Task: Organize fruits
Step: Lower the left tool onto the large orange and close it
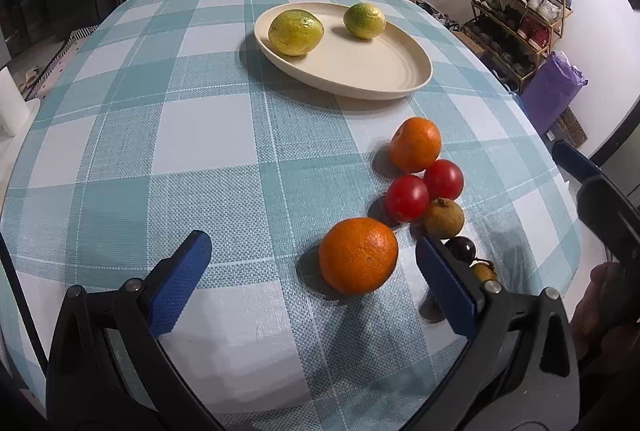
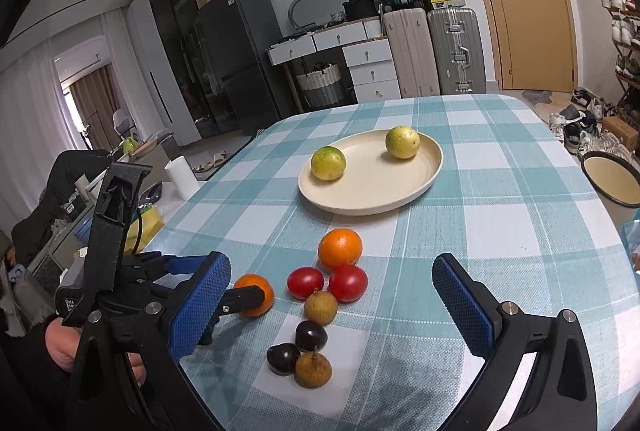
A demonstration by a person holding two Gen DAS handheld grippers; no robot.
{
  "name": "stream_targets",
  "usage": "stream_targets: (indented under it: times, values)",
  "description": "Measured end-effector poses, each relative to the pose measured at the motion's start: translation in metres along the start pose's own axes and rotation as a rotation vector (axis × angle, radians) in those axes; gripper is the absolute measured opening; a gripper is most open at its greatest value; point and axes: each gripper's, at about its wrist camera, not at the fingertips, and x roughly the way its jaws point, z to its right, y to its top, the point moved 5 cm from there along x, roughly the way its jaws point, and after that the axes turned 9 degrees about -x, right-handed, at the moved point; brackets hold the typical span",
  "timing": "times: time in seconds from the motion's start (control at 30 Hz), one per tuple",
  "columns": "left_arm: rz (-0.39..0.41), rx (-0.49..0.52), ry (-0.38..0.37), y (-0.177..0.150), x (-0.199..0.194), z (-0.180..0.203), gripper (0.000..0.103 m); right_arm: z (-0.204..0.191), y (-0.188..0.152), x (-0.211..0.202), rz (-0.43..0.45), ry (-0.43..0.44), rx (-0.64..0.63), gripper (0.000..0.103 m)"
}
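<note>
Orange fruit (image 1: pixel 358 255) between fingers of wide left claw (image 1: pixel 312 279); right claw (image 2: pixel 332 307) wide.

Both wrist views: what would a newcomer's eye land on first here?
Probably the cream plate at mid-table holding two yellow-green citrus fruits, against the blue checked tablecloth. Next, the loose cluster nearer the camera: two oranges, two red tomatoes and small brown and dark fruits. The open left gripper flanks the nearest orange.

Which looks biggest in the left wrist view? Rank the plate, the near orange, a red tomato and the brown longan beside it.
1. plate
2. near orange, though nearness to the camera inflates it
3. red tomato
4. brown longan

Tomato and longan look close in size; that order is unsure.
</note>
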Motion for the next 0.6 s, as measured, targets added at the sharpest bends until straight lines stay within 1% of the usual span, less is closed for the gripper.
stream_targets:
  times: [0.17, 0.3, 0.37, 0.43, 0.47, 0.53, 0.57, 0.6]
  values:
    - [0.015, 0.004, 0.002, -0.001, 0.001, 0.000, 0.101, 0.003, -0.001, 0.002, 0.001, 0.004, 0.008, 0.103]
    - [0.014, 0.008, -0.077, -0.002, 0.000, 0.004, 0.097, 0.006, -0.004, 0.003, -0.003, 0.004, 0.018, 0.103]
    - [0.014, 0.011, -0.100, -0.002, -0.001, 0.006, 0.090, 0.008, -0.006, 0.004, -0.005, 0.003, 0.023, 0.103]
    - [0.010, 0.025, -0.104, -0.003, -0.001, 0.008, 0.075, 0.010, -0.007, 0.004, -0.005, 0.003, 0.027, 0.103]
    - [0.002, 0.033, -0.104, -0.003, 0.000, 0.009, 0.070, 0.010, -0.007, 0.005, -0.005, 0.003, 0.029, 0.103]
    - [-0.035, 0.032, -0.116, -0.006, 0.003, 0.009, 0.046, 0.011, -0.008, 0.006, -0.007, 0.003, 0.032, 0.103]
    - [-0.062, 0.015, -0.143, -0.008, 0.006, 0.008, 0.042, 0.012, -0.009, 0.006, -0.009, 0.002, 0.035, 0.103]
    - [-0.062, 0.005, -0.154, -0.007, 0.005, 0.008, 0.039, 0.012, -0.009, 0.007, -0.010, 0.004, 0.036, 0.103]
